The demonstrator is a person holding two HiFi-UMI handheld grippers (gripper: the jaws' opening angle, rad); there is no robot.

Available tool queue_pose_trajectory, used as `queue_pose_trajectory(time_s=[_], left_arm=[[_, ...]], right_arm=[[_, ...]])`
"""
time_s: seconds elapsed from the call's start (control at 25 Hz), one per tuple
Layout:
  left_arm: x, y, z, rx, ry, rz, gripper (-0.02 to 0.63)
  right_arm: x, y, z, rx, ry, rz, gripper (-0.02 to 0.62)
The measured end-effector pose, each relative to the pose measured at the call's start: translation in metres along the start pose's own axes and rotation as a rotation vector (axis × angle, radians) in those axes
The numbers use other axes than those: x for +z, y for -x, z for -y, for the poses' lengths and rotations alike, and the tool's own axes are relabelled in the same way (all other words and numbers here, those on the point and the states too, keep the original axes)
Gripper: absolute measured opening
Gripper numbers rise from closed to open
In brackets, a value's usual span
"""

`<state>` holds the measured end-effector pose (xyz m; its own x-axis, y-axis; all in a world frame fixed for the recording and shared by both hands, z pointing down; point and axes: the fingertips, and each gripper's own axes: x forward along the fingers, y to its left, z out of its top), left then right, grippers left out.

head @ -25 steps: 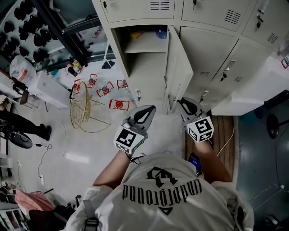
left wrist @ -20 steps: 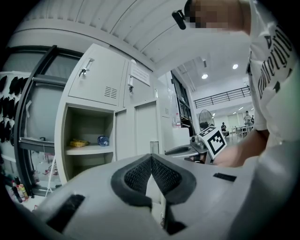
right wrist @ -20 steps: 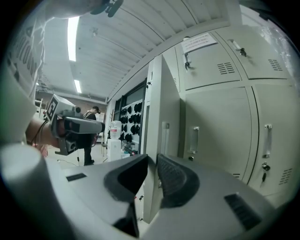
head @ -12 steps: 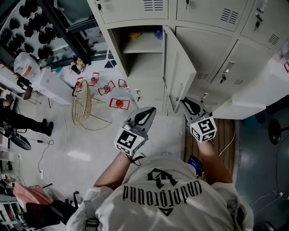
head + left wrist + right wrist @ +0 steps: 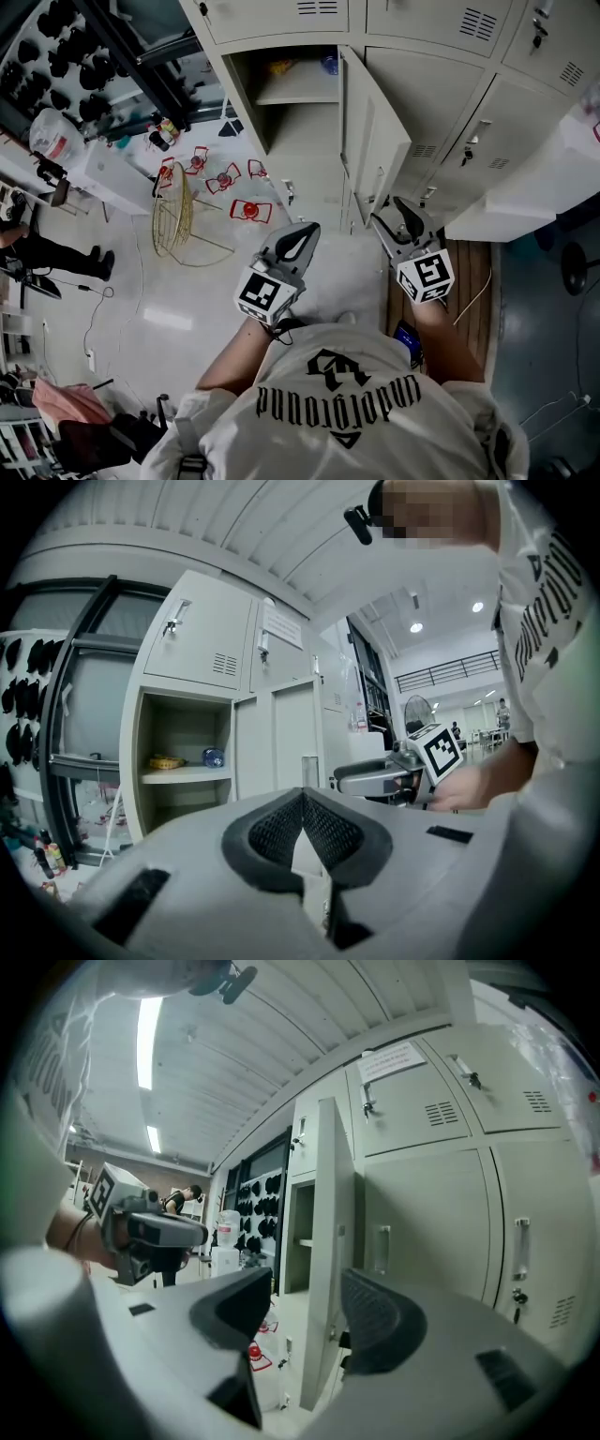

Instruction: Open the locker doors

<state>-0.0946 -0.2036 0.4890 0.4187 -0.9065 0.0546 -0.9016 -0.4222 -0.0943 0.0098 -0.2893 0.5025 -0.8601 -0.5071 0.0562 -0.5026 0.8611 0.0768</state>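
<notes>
The beige locker bank fills the top of the head view. One locker (image 5: 291,112) stands open, and its door (image 5: 373,141) is swung out toward me. My right gripper (image 5: 397,217) is just below that door's free edge. Its jaws are opening, and in the right gripper view (image 5: 307,1312) the door edge (image 5: 328,1241) shows beyond the gap, with no pad pressing on it. The left gripper (image 5: 300,240) hangs over the floor in front of the open locker, with its jaws shut and empty (image 5: 302,794). The neighbouring doors (image 5: 433,98) are shut.
The open locker's shelf (image 5: 183,772) holds a yellow item and a blue one (image 5: 214,757). A gold wire frame (image 5: 173,214) and several red-and-white pieces (image 5: 247,210) lie on the floor to the left. Wooden boards (image 5: 466,272) lie to the right, and a person (image 5: 56,255) stands at the far left.
The locker door has swung further out from the cabinet. The right gripper's jaws have spread apart and it has drawn back slightly. The left gripper has hardly moved.
</notes>
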Motion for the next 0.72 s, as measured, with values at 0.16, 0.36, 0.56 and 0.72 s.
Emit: queue_pose_trajectory(time_s=[0.16,0.36,0.56,0.72], left_arm=[[0.001,0.009,-0.01,-0.003,0.028,0.02,0.008],[0.006,0.021,-0.035,-0.034,0.026,0.031,0.008],[0.019,0.038,-0.077,-0.086,-0.001,0.047,0.008],[0.04,0.053,-0.123,-0.117,-0.003,0.07,0.008]], right_arm=[[0.02,0.009,-0.013,0.004,0.003,0.031,0.239],[0.055,0.005,-0.042,0.007,0.009,0.053,0.239],[0.098,-0.029,-0.081,0.016,0.002,0.092,0.239],[0.134,-0.07,-0.107,-0.001,0.016,0.12,0.239]])
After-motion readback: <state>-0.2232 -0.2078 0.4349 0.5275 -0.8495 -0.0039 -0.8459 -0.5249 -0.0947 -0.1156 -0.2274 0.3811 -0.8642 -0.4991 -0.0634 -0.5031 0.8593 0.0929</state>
